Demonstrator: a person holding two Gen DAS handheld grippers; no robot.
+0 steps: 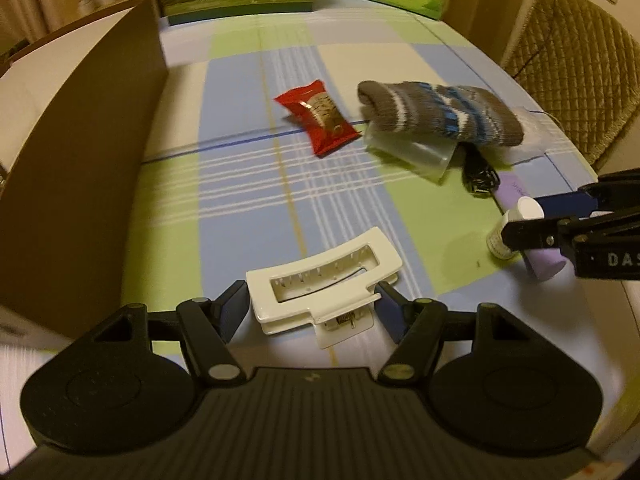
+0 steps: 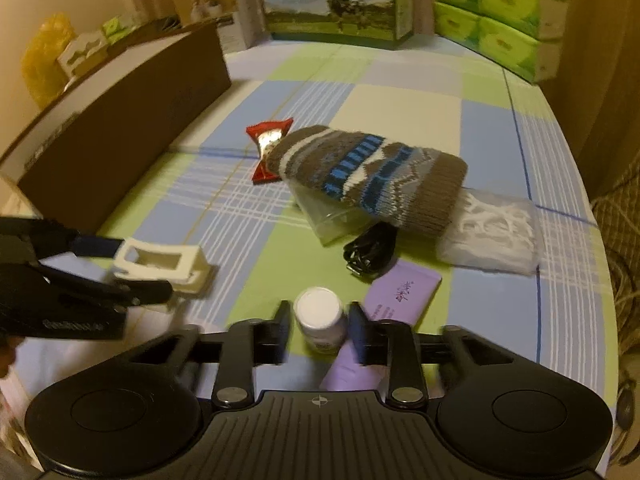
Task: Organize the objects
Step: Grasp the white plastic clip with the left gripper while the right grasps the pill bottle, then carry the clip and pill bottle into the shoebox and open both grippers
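Pick-up step: the left gripper point(image 1: 312, 306) clamps the white hair clip point(image 1: 320, 280) near the table's front edge. The right gripper point(image 2: 318, 330) closes on the small white bottle point(image 2: 322, 320) nearby. Next, judged: lift both toward the cardboard box point(image 1: 80, 140) along the left edge.

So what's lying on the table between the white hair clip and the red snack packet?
Nothing: in the left wrist view only bare plaid tablecloth separates the white hair clip from the red snack packet.

Both claws angled steeply downward, side by side.
The left claw point(image 1: 310, 312) has its fingers against the ends of a white hair clip point(image 1: 320, 284); the right claw point(image 2: 320, 330) brackets a small white-capped bottle point(image 2: 320, 318), its fingers blurred.
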